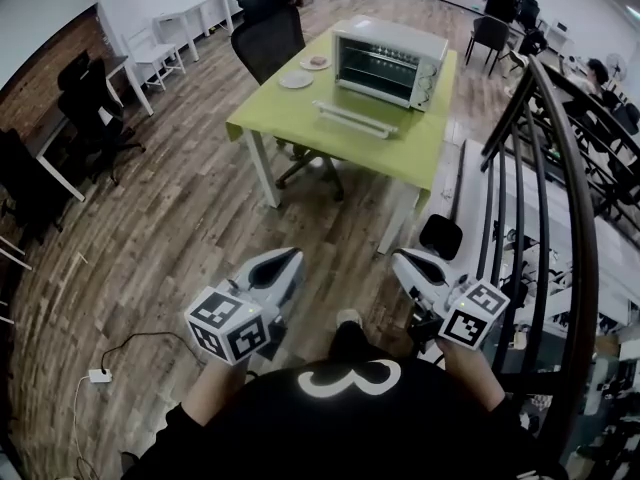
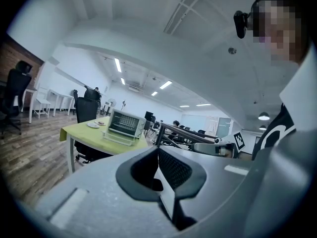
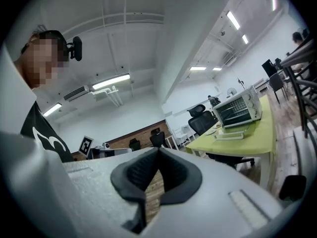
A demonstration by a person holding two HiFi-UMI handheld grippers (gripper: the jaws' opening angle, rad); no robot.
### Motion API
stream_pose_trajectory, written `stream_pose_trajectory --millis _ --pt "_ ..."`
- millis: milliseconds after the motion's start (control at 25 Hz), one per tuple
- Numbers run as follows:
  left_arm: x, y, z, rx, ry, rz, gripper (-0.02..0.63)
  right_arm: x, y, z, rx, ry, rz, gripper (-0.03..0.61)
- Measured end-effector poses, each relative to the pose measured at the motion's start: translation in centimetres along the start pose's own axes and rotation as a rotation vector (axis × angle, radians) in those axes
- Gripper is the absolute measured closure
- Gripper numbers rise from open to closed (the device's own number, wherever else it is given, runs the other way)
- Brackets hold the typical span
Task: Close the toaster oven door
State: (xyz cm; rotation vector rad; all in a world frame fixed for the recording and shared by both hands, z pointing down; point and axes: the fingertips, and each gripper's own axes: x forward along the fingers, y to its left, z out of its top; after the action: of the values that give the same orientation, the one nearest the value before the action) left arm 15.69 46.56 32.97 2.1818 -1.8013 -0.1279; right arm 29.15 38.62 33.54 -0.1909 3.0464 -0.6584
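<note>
A silver toaster oven (image 1: 388,60) stands on the far side of a green table (image 1: 290,118). Its door (image 1: 355,119) hangs open, lying flat in front of it. Both grippers are held close to my body, well short of the table. The left gripper (image 1: 290,258) is shut and empty. The right gripper (image 1: 400,260) is shut and empty too. In the left gripper view the toaster oven (image 2: 123,124) shows far off beyond the shut left gripper (image 2: 158,150). In the right gripper view the toaster oven (image 3: 240,108) and its lowered door (image 3: 229,134) lie beyond the shut right gripper (image 3: 158,152).
Two small plates (image 1: 296,80) sit on the table left of the oven. A black office chair (image 1: 268,38) stands behind the table. A dark stair railing (image 1: 545,198) runs along my right. Desks and chairs line the left wall; a power strip (image 1: 98,375) lies on the wood floor.
</note>
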Motion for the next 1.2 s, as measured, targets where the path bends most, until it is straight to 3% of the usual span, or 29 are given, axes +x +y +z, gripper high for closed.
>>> stream_pose_trajectory --millis 280,720,960,1200 --pt "5.4 5.7 0.7 -0.024 0.032 0.048 0.601 4.6 -7.6 2.4 0.011 -0.012 -0.017 0.577" --pt "22.6 14.2 5.0 -0.040 0.054 0.042 0.601 13.4 -23.1 7.9 0.041 0.031 -0.004 0.576" --pt "28.3 16.3 6.9 -0.012 0.051 0.016 0.601 15.8 -27.8 10.3 0.023 0.022 -0.009 0.577" --pt "33.2 19.4 7.1 -0.011 0.083 -0.001 0.601 17.4 -33.4 11.3 0.037 0.018 -0.072 0.576"
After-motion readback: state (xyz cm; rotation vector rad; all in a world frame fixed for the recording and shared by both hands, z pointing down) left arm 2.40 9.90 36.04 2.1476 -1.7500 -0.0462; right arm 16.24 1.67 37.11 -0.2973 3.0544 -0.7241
